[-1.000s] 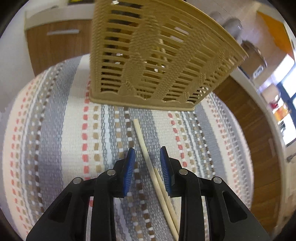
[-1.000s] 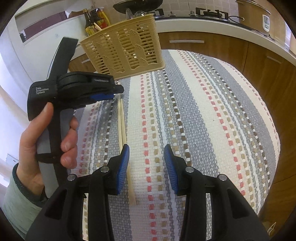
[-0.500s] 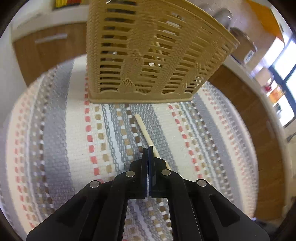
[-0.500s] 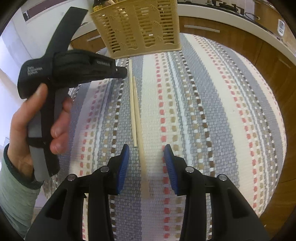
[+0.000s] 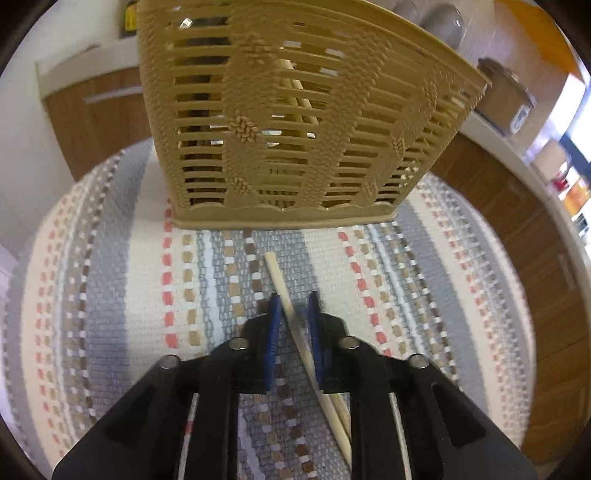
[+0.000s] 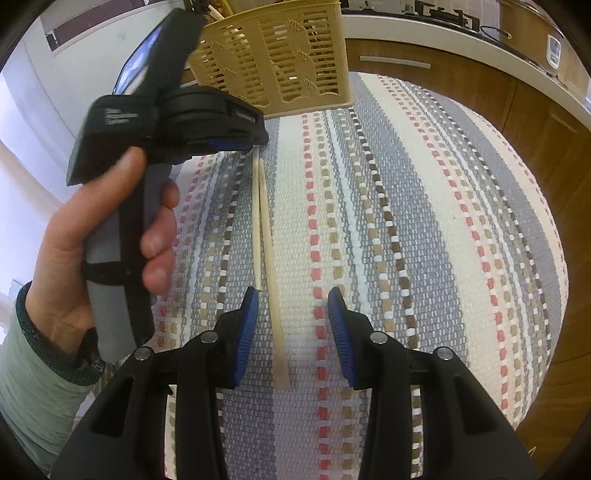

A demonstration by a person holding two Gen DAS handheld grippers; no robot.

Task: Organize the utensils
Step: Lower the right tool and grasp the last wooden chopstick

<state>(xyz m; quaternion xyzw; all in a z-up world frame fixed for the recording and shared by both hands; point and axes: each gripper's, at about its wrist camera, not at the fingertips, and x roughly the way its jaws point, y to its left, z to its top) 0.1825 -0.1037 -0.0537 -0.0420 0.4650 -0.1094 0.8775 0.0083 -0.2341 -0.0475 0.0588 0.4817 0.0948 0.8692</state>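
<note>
Two pale wooden chopsticks (image 6: 269, 251) lie side by side on the striped cloth (image 6: 406, 221), pointing at the tan slotted basket (image 5: 295, 129). More chopsticks (image 5: 295, 92) stand inside that basket. My left gripper (image 5: 293, 299) hovers low over the far end of the pair; its jaws are opening, and one chopstick (image 5: 284, 295) runs slantwise between the blue pads without being pinched. In the right wrist view a hand holds the left gripper (image 6: 258, 142) by the basket (image 6: 280, 55). My right gripper (image 6: 291, 295) stands open over the near end of the chopsticks, gripping nothing.
The cloth covers a round table; its edge drops off at the right (image 6: 554, 295). Wooden cabinets (image 6: 461, 74) and a white counter with a cooker (image 6: 532, 26) run behind. A sleeve and hand (image 6: 74, 295) fill the left of the right wrist view.
Half a second ago the left jaws were fully shut beside the chopstick; now they have parted and the chopstick lies between them. The right gripper stayed open and shifted until the chopsticks' near end lay between its fingers.
</note>
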